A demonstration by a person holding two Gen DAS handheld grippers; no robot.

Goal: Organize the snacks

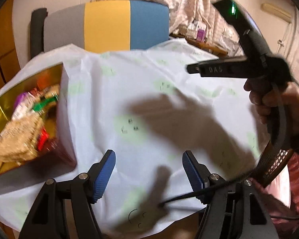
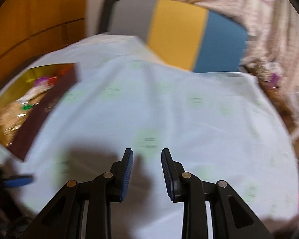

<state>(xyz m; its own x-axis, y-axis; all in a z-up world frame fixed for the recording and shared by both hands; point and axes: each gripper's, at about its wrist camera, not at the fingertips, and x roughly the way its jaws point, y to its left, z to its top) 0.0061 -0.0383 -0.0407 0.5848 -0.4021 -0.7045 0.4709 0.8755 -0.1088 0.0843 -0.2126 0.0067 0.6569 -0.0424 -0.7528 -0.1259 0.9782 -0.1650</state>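
Observation:
A gold-lined box (image 1: pixel 2 103) with dark red outer walls stands on the left of the table and holds several snack packets (image 1: pixel 28 127). My left gripper (image 1: pixel 149 171) hovers open over the white cloth just right of the box, with nothing between its blue pads. The right gripper (image 2: pixel 147 171) stands over the middle of the cloth, its jaws a narrow gap apart with nothing in them. The box (image 2: pixel 55 91) lies far to its left. In the left wrist view a hand (image 1: pixel 269 103) holds the right gripper's black body (image 1: pixel 229 69) at the right.
A white cloth with pale green prints (image 1: pixel 149 91) covers the round table. Behind it stands a chair with a grey, yellow and blue back (image 1: pixel 107 23), and curtains (image 1: pixel 189 0) hang further back. Small packets (image 1: pixel 197 31) lie on a wooden surface at the far right. Wooden panels (image 2: pixel 39 20) are at the left.

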